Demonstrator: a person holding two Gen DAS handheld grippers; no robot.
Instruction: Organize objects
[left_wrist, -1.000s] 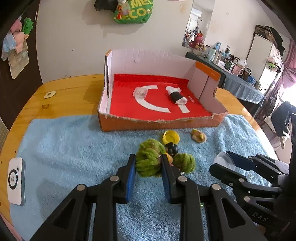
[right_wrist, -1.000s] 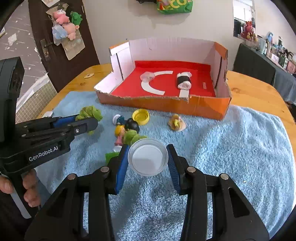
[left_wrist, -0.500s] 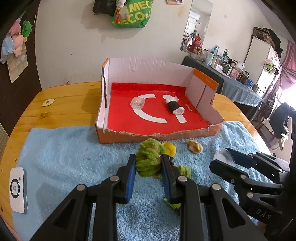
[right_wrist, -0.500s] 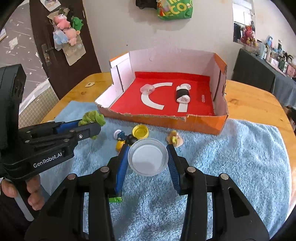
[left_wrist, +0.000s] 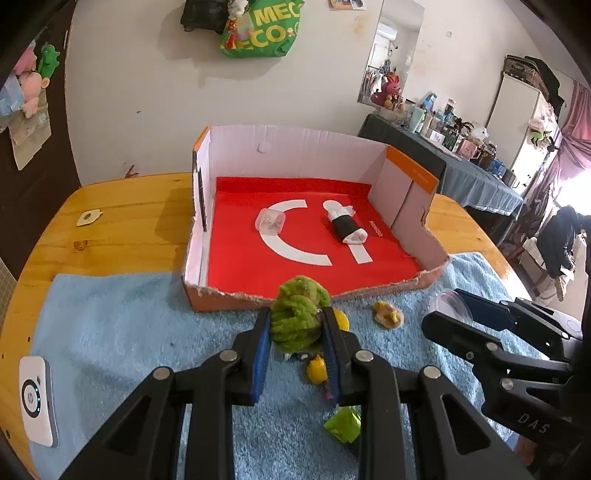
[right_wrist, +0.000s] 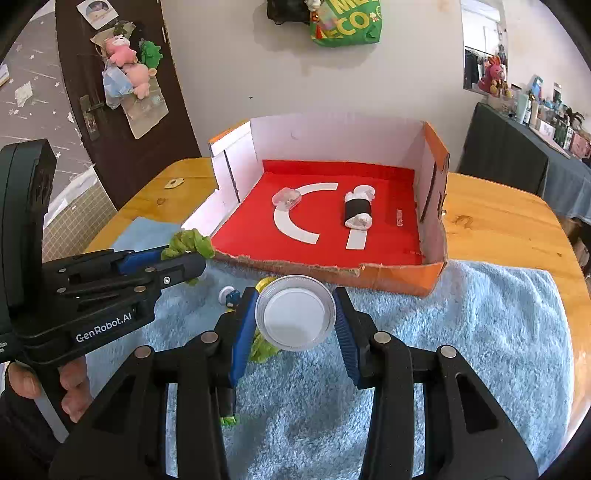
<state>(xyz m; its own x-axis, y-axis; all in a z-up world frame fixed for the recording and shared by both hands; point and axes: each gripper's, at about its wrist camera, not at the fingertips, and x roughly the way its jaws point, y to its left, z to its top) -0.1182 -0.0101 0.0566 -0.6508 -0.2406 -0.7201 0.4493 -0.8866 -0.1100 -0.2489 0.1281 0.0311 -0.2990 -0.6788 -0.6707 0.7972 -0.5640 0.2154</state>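
The left gripper (left_wrist: 295, 326) pinches a fuzzy green toy (left_wrist: 298, 314) between its blue pads, the toy bulging above the fingertips and lifted clear of the blue towel (left_wrist: 110, 325). The right gripper (right_wrist: 295, 314) is closed on a round clear plastic lid (right_wrist: 295, 312), held flat-on to the camera, its rim pressed by both pads.

Just ahead of both grippers stands the cardboard box (left_wrist: 225, 295) with a torn front edge, white inner walls and a red floor. Inside it, ahead and slightly left of the left gripper, lies a small clear plastic capsule (left_wrist: 270, 221); further right lies a white roll with a black band (left_wrist: 345, 224).

Below and behind the left gripper's fingertips, on the towel, sit a small yellow toy (left_wrist: 317, 370) and a green crumpled piece (left_wrist: 343, 424). To the right of its tips lies a small yellow-and-tan figure (left_wrist: 387, 314), with a yellow cap (left_wrist: 341, 320) partly hidden behind the right finger. Left of the right gripper's tips, a tiny blue-and-white toy (right_wrist: 228, 295) rests on the towel.

Far left of the left gripper, a white device (left_wrist: 36, 400) lies at the towel's edge on the wooden table (left_wrist: 122, 229). In the right wrist view, a hand (right_wrist: 70, 387) grips the left gripper's handle.
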